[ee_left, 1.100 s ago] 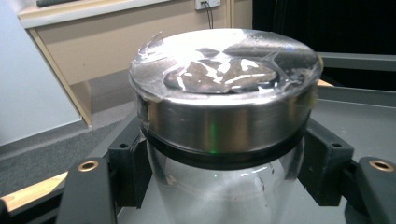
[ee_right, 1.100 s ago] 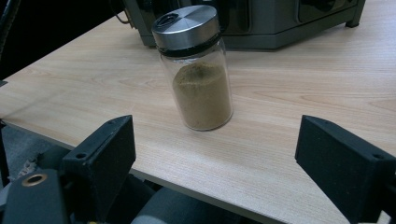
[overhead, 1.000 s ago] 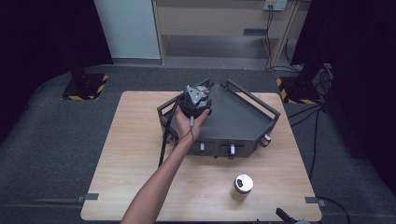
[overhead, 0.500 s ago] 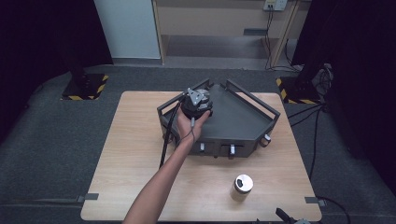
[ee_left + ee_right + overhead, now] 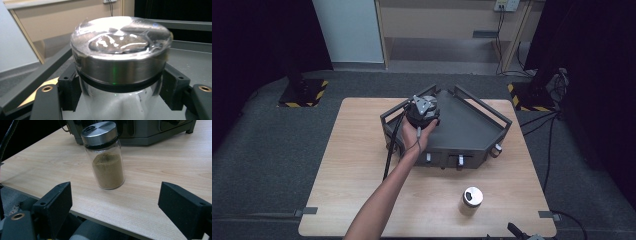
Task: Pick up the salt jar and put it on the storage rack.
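Note:
My left gripper (image 5: 422, 112) is over the left part of a dark grey tray-like stand (image 5: 472, 127), held by a person's hand. In the left gripper view its jaws are shut on a glass jar (image 5: 120, 50) with a shiny steel lid, and my left gripper (image 5: 120, 93) grips just below the lid. A second glass jar (image 5: 471, 200) with a steel lid stands on the table near the front edge. It holds brown powder (image 5: 108, 170). My right gripper (image 5: 115, 205) faces it from off the table's front edge, open and apart from it, also seen low as right gripper (image 5: 522, 234).
The stand (image 5: 140, 135) has raised rails (image 5: 190, 25) and small knobs (image 5: 460, 160) on its front. The wooden table (image 5: 362, 150) is bare on its left half. A black cable (image 5: 390, 145) trails from the left gripper across the table.
The left hand with the gripped jar has shifted very slightly toward the near side over the stand. The other jar has not moved.

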`<move>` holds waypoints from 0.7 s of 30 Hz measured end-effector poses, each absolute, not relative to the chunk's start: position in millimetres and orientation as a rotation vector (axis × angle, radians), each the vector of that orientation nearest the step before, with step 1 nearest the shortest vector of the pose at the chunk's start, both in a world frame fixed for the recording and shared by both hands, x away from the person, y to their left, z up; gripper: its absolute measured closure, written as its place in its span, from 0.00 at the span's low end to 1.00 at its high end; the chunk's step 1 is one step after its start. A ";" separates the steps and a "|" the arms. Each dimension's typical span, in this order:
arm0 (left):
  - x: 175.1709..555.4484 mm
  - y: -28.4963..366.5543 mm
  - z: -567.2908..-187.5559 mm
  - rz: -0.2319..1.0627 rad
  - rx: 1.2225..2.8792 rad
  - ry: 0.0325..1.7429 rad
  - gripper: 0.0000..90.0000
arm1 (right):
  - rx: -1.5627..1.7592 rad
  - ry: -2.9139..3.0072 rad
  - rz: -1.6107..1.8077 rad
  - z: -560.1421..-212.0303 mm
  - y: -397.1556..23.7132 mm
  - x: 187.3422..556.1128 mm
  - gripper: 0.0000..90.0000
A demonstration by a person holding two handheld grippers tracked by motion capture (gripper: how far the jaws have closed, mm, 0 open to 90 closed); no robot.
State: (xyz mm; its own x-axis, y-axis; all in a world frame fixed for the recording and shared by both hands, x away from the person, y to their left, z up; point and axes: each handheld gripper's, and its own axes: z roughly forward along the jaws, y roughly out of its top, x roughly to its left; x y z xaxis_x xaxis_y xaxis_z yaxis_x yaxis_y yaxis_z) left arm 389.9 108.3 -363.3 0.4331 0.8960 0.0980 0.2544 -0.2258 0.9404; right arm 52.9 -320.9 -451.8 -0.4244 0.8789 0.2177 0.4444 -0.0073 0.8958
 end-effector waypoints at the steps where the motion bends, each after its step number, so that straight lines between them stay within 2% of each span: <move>1: 387.6 108.3 -363.5 0.847 1.714 0.993 0.27 | 1.367 1.865 1.419 -451.8 -320.9 52.9 0.13; 5: 383.4 109.9 -359.6 0.852 1.723 0.981 0.21 | 1.366 1.863 1.418 -451.9 -320.7 52.8 0.13; 11: 373.2 112.6 -360.3 0.876 1.718 0.971 0.00 | 1.359 1.868 1.416 -451.4 -319.3 52.5 0.12; 21: 363.4 120.3 -356.3 0.855 1.727 0.934 0.00 | 1.362 1.864 1.389 -449.6 -315.7 51.8 0.12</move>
